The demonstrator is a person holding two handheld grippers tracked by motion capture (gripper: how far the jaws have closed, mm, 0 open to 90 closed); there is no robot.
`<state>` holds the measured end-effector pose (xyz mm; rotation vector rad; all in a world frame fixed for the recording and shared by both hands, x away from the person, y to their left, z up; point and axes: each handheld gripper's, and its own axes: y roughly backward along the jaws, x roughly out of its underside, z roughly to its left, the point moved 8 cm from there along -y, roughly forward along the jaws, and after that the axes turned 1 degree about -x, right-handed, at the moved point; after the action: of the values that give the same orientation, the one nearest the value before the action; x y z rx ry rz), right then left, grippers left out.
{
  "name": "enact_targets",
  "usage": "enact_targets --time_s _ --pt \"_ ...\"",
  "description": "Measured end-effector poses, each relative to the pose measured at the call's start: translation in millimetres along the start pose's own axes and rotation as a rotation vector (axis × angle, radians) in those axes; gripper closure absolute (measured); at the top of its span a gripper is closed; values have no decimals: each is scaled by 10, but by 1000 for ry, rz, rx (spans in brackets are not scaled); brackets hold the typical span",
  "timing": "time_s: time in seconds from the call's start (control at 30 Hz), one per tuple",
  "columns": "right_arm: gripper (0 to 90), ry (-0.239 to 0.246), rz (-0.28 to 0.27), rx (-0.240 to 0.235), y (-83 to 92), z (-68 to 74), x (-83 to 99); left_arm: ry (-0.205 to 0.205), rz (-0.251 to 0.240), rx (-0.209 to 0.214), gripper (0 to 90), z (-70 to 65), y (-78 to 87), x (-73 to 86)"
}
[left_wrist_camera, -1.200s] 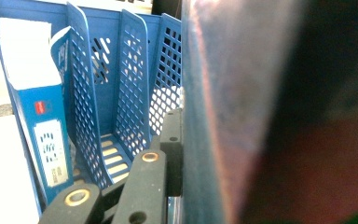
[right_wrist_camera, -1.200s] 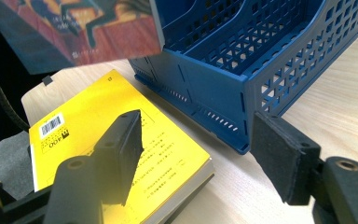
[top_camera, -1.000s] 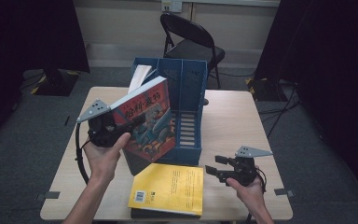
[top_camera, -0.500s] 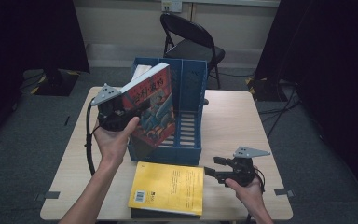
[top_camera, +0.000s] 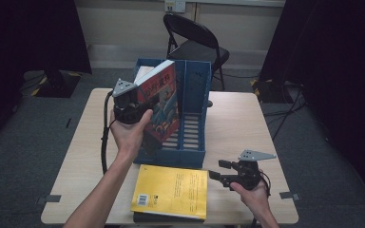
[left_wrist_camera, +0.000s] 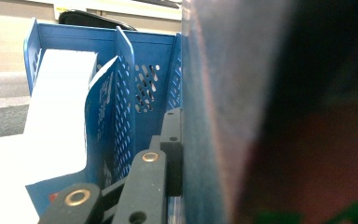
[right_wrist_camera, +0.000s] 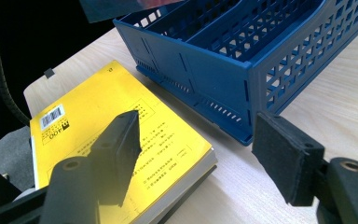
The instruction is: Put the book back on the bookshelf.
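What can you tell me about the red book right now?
The red book has a glossy red cover with an illustration, a blue spine edge and white page edges. It is closed, tilted, and held up off the table, over the left slots of the blue file rack. The left gripper is shut on its edge; in the left gripper view the cover looms blurred beside the jaws.

A barcode label [right_wrist_camera: 52, 117] is being displayed at the 9 o'clock corner of the yellow book [right_wrist_camera: 121, 140]; its print is illegible.
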<state>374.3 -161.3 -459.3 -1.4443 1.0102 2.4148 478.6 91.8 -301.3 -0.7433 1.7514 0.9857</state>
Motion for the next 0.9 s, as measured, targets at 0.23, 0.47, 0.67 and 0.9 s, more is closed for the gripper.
enact_targets --time_s 0.23,0.47,0.67,0.9 --pt "316 4 10 -5 -25 11 10 -49 1 -47 747 -15 -146 22" --pt "316 2 3 -2 -14 2 8 -42 2 -83 747 24 -282 16" --pt "315 -1 3 -6 -10 2 7 -73 -3 -116 747 3 -416 3" --pt "315 -3 0 -1 10 -20 15 -39 -18 -122 747 4 -542 16"
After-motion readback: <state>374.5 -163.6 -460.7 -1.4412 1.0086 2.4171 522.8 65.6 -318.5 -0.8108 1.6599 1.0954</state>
